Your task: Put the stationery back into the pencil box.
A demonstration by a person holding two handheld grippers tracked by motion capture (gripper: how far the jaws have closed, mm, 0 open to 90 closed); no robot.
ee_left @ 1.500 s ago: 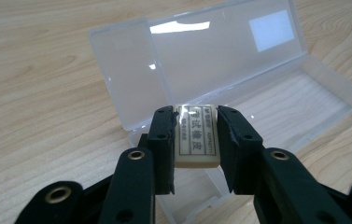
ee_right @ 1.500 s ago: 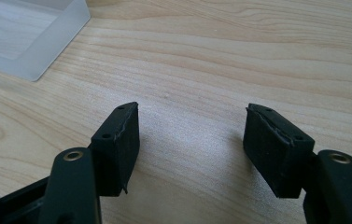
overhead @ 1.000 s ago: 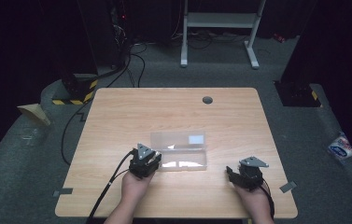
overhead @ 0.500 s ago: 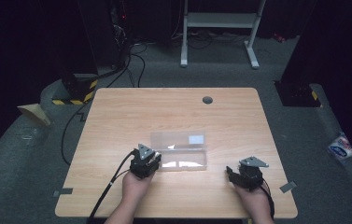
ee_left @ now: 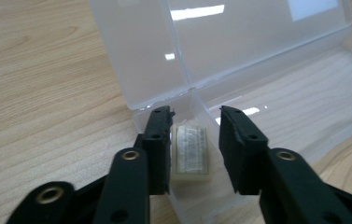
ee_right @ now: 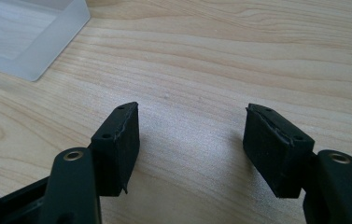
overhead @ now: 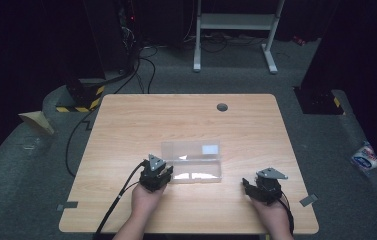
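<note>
The left gripper [ee_left: 194, 140] jaws, just opening, straddle a small white block [ee_left: 191, 151] with unreadable print, lying lengthwise inside the clear box [ee_left: 276, 88]; the right gripper [ee_right: 192, 144] jaws gape empty.

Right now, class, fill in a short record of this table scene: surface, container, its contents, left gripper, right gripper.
Surface: light wooden table
Container: clear plastic hinged box, lid open and upright
Contents: small white flat block in the box's end compartment
Left gripper: over that compartment, jaws have just been opening, block between them, pads apart from it
Right gripper: open above bare wood, beside the box, nothing between its jaws
</note>
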